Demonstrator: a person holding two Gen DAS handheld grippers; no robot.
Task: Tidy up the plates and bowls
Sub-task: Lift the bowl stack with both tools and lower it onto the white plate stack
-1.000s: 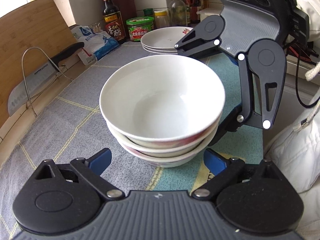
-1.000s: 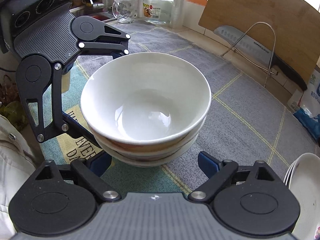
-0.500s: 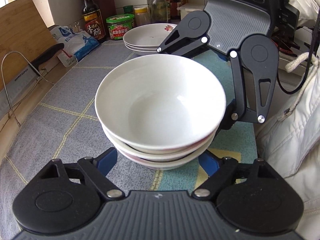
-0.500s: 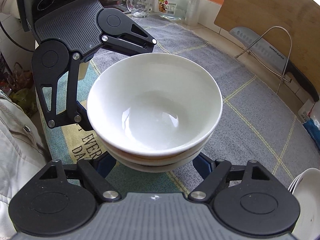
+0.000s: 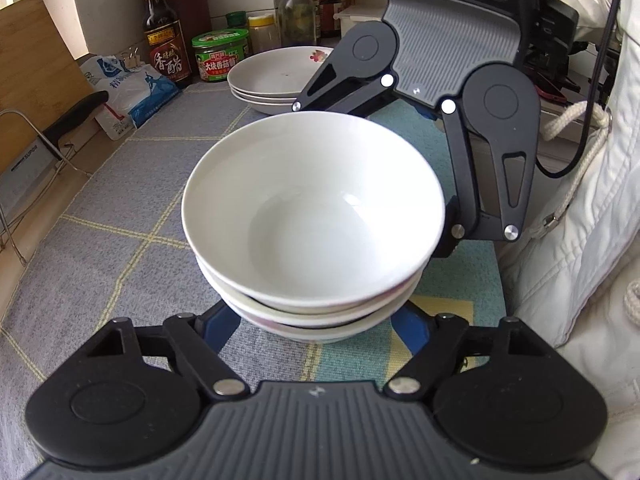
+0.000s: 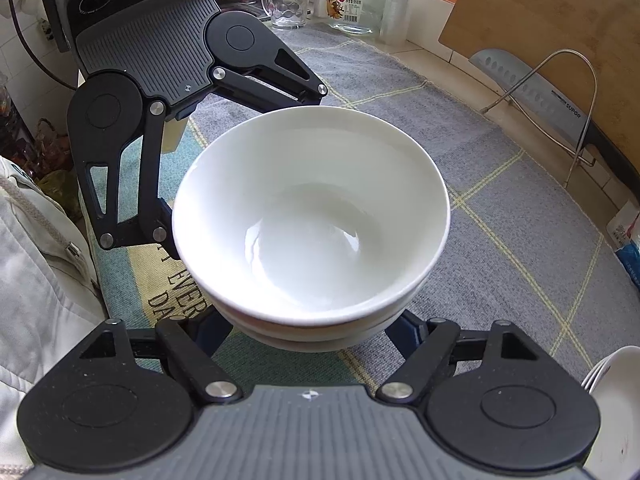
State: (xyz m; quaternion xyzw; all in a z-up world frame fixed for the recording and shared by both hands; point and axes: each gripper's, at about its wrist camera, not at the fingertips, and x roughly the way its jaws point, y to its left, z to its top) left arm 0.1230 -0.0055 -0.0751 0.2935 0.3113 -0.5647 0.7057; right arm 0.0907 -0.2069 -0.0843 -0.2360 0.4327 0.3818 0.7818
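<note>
A stack of three white bowls (image 5: 316,220) (image 6: 312,224) is held between my two grippers, which face each other across it. My left gripper (image 5: 316,330) has its blue fingers under and against the lowest bowl from one side. My right gripper (image 6: 312,334) does the same from the opposite side; it shows in the left wrist view (image 5: 452,92) behind the bowls. The stack appears lifted a little above the grey mat (image 5: 132,200). A stack of white plates (image 5: 276,80) stands at the back of the counter; its edge shows in the right wrist view (image 6: 616,400).
Sauce bottles and jars (image 5: 218,58) and a salt bag (image 5: 132,84) line the back wall. A cleaver in a wire rack (image 6: 540,92) leans against a wooden board (image 6: 552,12). A glass mug (image 6: 286,2) and jar (image 6: 356,0) stand by the sink. A person in white clothing (image 5: 580,220) stands at the counter edge.
Both grippers have slid further in under the bowl stack and closed against it. The stack has risen and moved toward the plates.
</note>
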